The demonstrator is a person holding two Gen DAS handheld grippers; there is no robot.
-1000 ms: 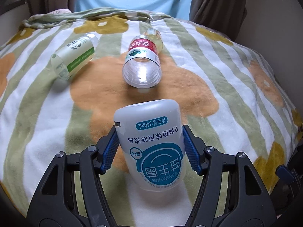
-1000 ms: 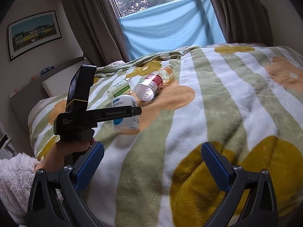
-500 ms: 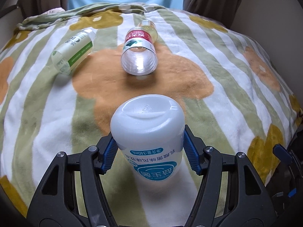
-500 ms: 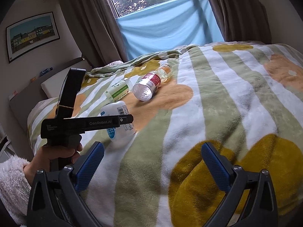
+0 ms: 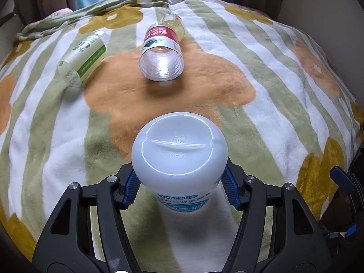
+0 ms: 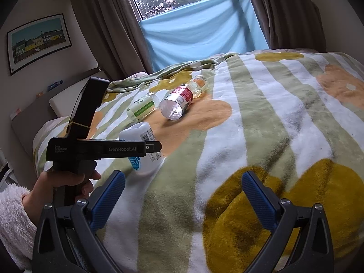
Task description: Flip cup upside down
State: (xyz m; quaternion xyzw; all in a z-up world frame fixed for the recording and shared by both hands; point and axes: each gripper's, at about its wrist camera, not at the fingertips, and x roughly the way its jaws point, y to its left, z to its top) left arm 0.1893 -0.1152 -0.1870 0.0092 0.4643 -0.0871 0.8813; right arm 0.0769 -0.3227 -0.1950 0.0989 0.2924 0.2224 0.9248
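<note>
A white plastic cup (image 5: 179,150) with a blue label stands bottom-up, its embossed base facing my left wrist camera. My left gripper (image 5: 179,190) is shut on its sides, blue pads pressed against both flanks. The cup's mouth end is hidden below, down on the flowered blanket (image 5: 261,122). From the right wrist the cup (image 6: 142,136) shows behind the left gripper's black body (image 6: 100,149), leaning slightly. My right gripper (image 6: 182,195) hovers open over the blanket to the cup's right, with nothing between its fingers.
A clear bottle with a red label (image 5: 162,56) and a pale bottle with a green label (image 5: 83,60) lie on their sides beyond the cup. A hand in a fluffy white sleeve (image 6: 13,223) holds the left gripper. Curtains and a blue sheet hang behind the bed.
The left gripper has tipped the cup from lying nearly flat, label up, to standing with its base up, and has lowered it onto the blanket. The right gripper stayed in place.
</note>
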